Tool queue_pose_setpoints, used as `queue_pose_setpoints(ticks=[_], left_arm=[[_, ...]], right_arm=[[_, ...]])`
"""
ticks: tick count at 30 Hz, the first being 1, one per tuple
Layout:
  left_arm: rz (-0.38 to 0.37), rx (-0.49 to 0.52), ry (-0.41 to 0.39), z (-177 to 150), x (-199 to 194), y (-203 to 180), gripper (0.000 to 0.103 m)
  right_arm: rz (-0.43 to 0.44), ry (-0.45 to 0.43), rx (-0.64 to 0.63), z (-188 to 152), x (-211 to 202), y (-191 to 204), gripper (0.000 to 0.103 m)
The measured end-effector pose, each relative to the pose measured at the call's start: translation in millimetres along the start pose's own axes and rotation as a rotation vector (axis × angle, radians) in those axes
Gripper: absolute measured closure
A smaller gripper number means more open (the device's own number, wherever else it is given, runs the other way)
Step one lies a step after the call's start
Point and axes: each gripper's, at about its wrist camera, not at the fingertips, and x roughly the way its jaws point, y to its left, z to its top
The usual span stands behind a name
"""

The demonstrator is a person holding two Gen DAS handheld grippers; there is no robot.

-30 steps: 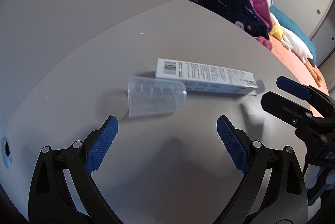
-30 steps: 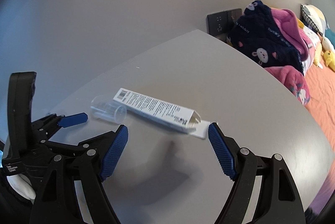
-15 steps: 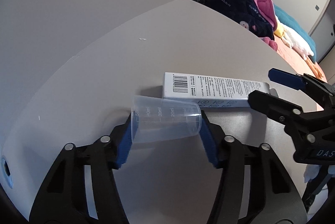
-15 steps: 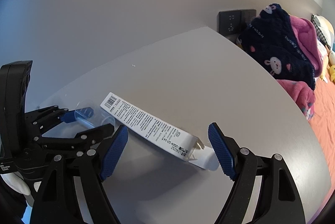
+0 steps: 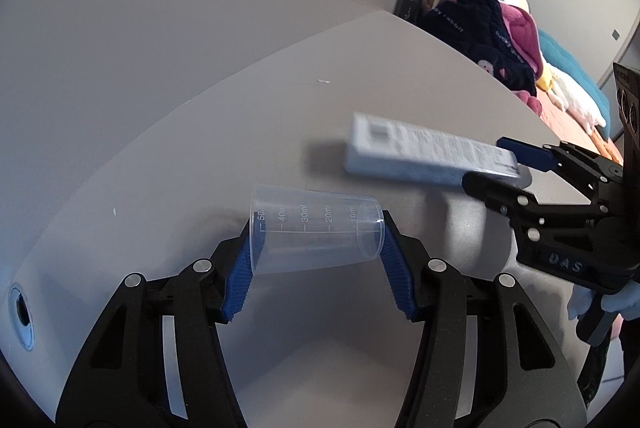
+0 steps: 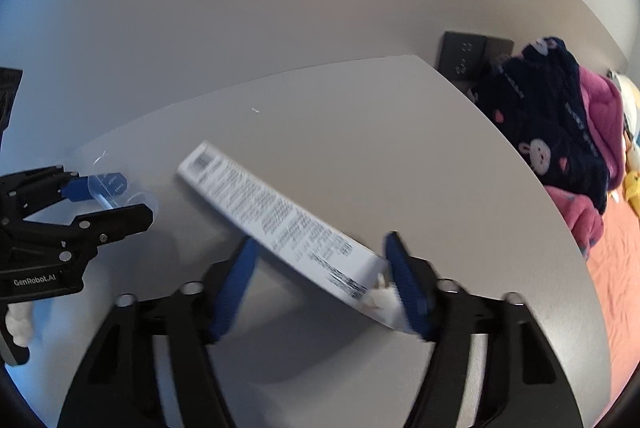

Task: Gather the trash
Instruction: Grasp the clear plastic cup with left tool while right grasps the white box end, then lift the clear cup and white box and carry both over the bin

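Observation:
A clear plastic measuring cup [image 5: 316,232] lies on its side between the blue pads of my left gripper [image 5: 318,260], which is shut on it just above the grey table [image 5: 240,131]. It also shows in the right wrist view [image 6: 110,189]. My right gripper [image 6: 324,288] is shut on the near end of a long white printed carton [image 6: 276,224], which is blurred and lifted off the table. The carton also shows in the left wrist view [image 5: 424,151], with my right gripper [image 5: 508,163] on its right end.
A pile of dark blue and pink clothes [image 6: 556,131] and soft toys lies on an orange bed [image 6: 624,268] past the table's right edge. A black wall socket plate [image 6: 464,61] sits behind the table corner. A grey wall runs along the back.
My left gripper closed on the cup and raised it. My right gripper moved forward, closed on the carton's end and lifted it off the table.

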Motion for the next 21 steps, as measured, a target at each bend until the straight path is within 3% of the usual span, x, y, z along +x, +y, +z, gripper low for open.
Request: queue_pose_setpoints(ticks=[3,6,21], left_arm=[[0.002,-0.006,0.004,-1.6,-0.4,0.9,0.047],[-0.003,-0.017,0.002,-2.8,-2.0,2.5,0.047],[-0.048,0.023,-0.052,-5.1,-31.8,-29.9,0.047]], right_arm=[[0.002,0.031,-0.035,-1.1,4.8,5.6,0.066],[0.004,0.041,-0.063,-4.3,2.0,12.3,0.072],[0.055,-0.053,0.144,-29.8,-64.2,11.4,0.075]])
